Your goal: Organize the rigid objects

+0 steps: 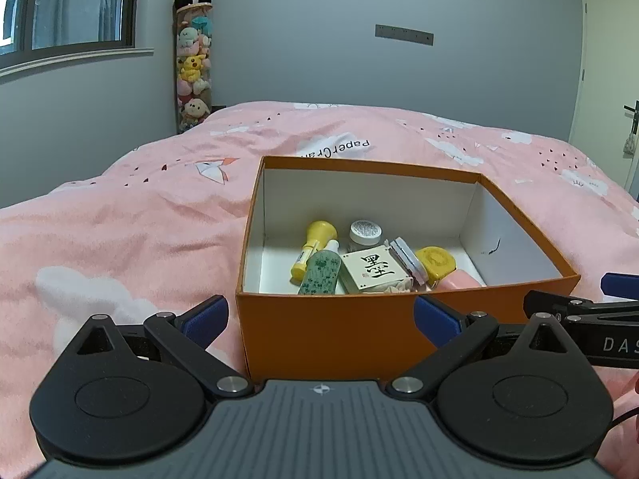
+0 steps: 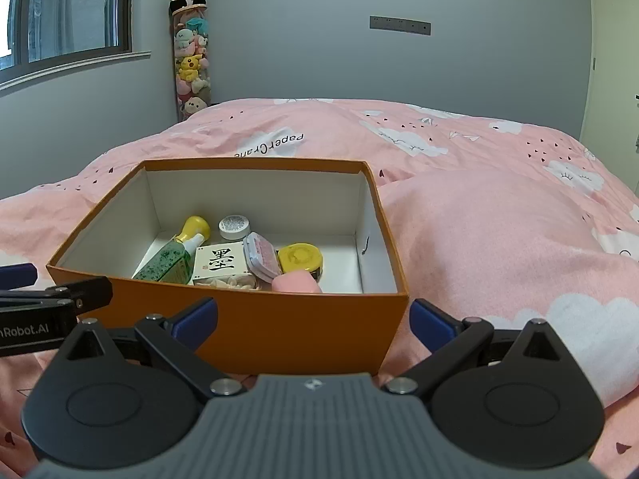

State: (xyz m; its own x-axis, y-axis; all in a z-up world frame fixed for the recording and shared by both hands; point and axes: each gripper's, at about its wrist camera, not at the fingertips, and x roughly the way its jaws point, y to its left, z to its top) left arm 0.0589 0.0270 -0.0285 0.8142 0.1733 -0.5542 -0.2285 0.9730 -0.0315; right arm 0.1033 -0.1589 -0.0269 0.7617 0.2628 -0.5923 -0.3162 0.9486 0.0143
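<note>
Left wrist view: my left gripper (image 1: 319, 315) and right gripper (image 2: 313, 319) gape empty near the orange cardboard box (image 1: 331, 331); nudging it could tip it on the soft pink duvet (image 1: 120, 239).

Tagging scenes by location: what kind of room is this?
A bedroom, most likely: a bed with a pink quilt, a tall tube of plush toys in the corner, and a window.
</note>
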